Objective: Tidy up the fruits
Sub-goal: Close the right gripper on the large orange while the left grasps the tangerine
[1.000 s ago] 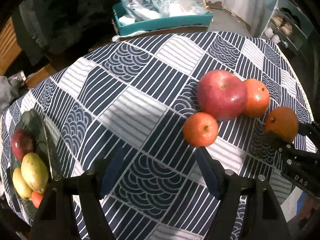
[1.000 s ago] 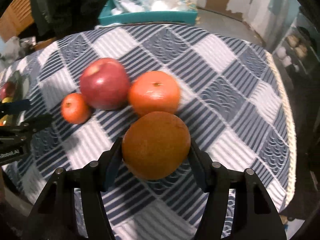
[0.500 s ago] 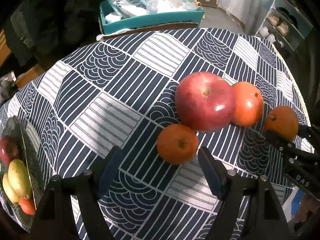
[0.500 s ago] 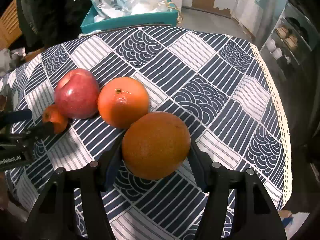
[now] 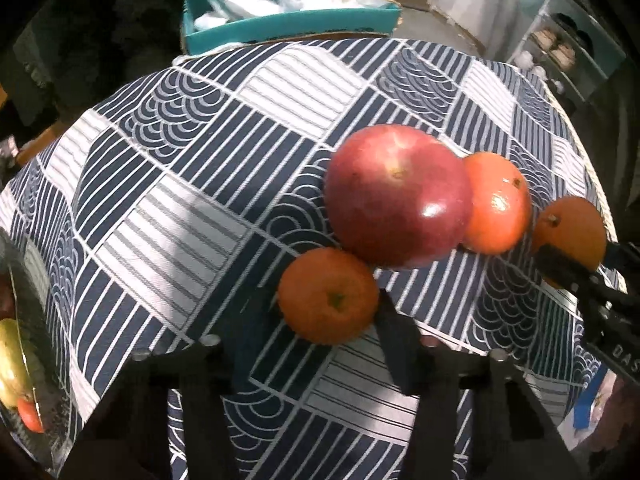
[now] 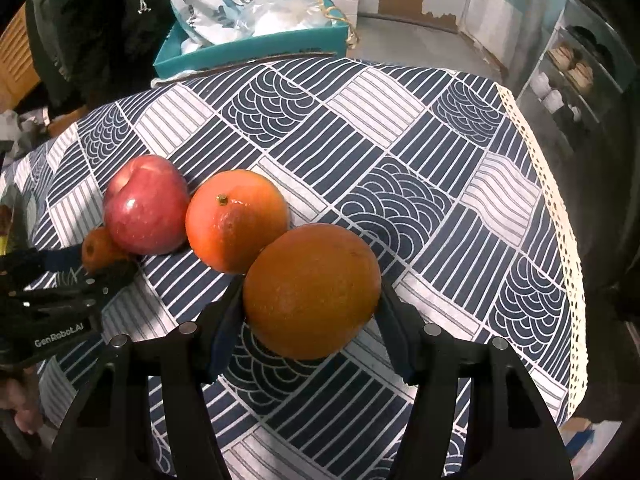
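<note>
On the tablecloth (image 5: 168, 184) the apple (image 5: 398, 196) and one orange (image 5: 496, 208) remain loose. My right tongs (image 6: 310, 300) grip a big orange (image 6: 312, 288); left tongs (image 5: 328, 308) clamp the mandarin (image 5: 328, 294). Tray (image 5: 28, 300) already holds some fruit.

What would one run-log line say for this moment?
left hand-held gripper: shut on small orange mandarin | right hand-held gripper: shut on large round orange | red apple: on patterned tablecloth
</note>
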Tool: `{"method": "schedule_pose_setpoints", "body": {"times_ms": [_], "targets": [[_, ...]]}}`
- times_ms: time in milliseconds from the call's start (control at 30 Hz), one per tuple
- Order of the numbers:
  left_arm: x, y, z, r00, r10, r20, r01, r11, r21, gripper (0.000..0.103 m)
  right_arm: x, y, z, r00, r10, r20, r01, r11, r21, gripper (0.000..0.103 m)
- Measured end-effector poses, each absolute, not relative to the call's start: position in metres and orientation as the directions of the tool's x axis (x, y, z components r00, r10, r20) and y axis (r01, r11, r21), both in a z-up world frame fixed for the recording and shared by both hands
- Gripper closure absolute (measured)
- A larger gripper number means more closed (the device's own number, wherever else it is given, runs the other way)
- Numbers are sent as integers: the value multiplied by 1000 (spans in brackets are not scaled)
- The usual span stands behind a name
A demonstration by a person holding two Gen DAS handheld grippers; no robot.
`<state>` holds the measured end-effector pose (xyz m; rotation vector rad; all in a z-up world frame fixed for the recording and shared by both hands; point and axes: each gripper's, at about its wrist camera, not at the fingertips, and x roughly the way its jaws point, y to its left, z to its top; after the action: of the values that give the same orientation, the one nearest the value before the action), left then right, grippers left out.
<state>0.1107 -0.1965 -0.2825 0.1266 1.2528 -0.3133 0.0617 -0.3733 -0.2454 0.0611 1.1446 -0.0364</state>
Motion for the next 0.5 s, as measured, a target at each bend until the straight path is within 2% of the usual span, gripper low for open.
{"method": "schedule_pose_setpoints", "body": {"times_ms": [100,500], "targets": [[107,-200,-281,289,-142,-947,326,945,-43,58,62,-373,-246,412,-1,-911,60,998,26,40],[99,-188,-261,323,-151,-934,313,949,-46,59,63,-372,-231,447,-8,-894,59,998,21,40]]}}
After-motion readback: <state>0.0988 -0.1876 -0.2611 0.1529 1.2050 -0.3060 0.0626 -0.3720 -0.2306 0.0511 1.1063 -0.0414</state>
